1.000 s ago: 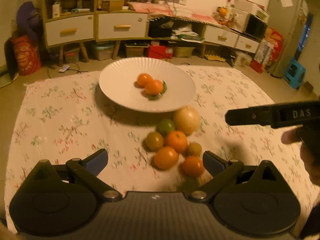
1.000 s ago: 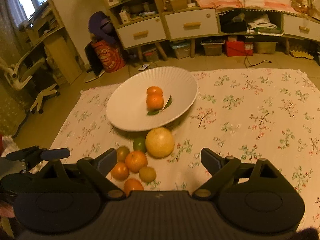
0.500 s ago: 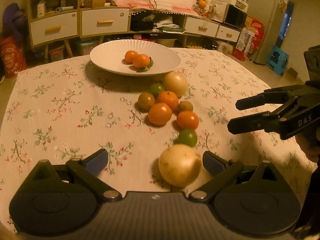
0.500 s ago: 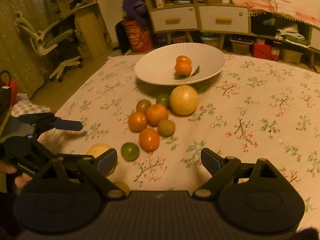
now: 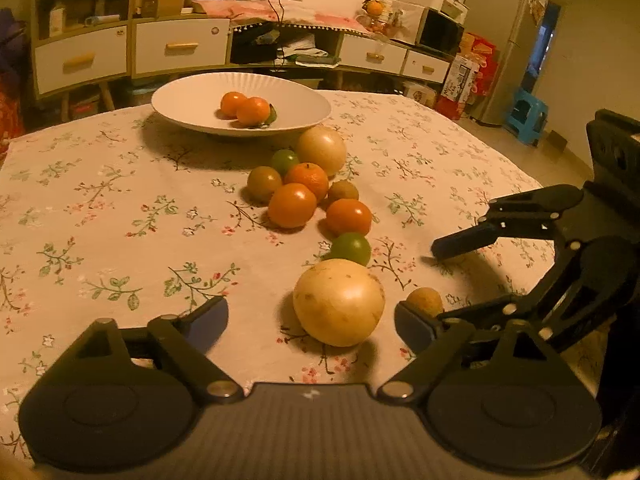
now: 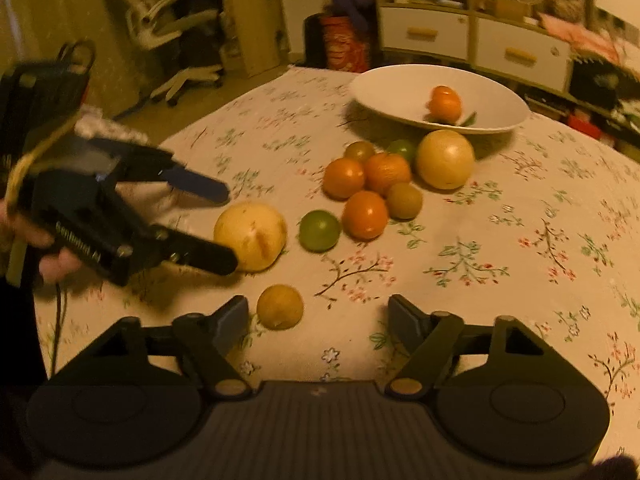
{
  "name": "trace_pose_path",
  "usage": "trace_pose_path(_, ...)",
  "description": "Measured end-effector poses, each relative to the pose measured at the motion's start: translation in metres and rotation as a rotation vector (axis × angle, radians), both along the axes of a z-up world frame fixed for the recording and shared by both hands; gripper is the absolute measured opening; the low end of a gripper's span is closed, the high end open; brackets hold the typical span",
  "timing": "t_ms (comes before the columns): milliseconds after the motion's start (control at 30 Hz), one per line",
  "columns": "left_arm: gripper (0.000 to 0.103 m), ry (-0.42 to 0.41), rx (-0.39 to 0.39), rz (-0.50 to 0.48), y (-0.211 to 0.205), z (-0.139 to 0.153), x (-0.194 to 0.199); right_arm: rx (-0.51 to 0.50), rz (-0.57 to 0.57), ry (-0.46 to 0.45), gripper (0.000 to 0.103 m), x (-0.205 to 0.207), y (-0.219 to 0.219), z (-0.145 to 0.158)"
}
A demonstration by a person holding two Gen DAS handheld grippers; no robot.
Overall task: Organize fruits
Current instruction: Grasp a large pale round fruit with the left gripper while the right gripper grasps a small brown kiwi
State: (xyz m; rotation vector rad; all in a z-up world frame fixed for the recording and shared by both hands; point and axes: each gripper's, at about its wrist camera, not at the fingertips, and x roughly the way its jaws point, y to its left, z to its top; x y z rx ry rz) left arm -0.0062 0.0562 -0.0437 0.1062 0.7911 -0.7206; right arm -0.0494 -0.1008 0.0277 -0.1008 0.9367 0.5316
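A row of fruit lies on the flowered cloth: oranges [image 5: 292,205], green ones [image 5: 350,248] and a big pale round fruit [image 5: 321,150] beside the white plate [image 5: 180,108], which holds two oranges [image 5: 246,109]. A second big pale fruit [image 5: 339,302] sits between the closing jaws of my left gripper [image 5: 310,320], with neither pad pressing on it. In the right wrist view a small yellow-brown fruit [image 6: 280,306] lies between the closing jaws of my right gripper [image 6: 320,318], close to the left finger and not squeezed. The left gripper [image 6: 231,230] flanks the pale fruit [image 6: 251,236] there.
The two grippers stand close together at the near end of the fruit row. Drawers and shelves [image 5: 180,44] line the far wall, with a fridge [image 5: 508,40] and blue stool [image 5: 526,114] at right. An office chair [image 6: 168,28] stands beyond the table's left edge.
Both grippers came down and back toward the near end of the row. The big pale fruit now sits between the left jaws and the small one between the right. Both pairs of jaws have narrowed.
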Motion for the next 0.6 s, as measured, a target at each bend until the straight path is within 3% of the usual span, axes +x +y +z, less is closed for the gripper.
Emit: trace_pose_path(600,0.076,-0.005,0.007,-0.044,-0.012,-0.004,0.001,-0.065,0.104,-0.043,0.041,-0.010,0.021,0.000)
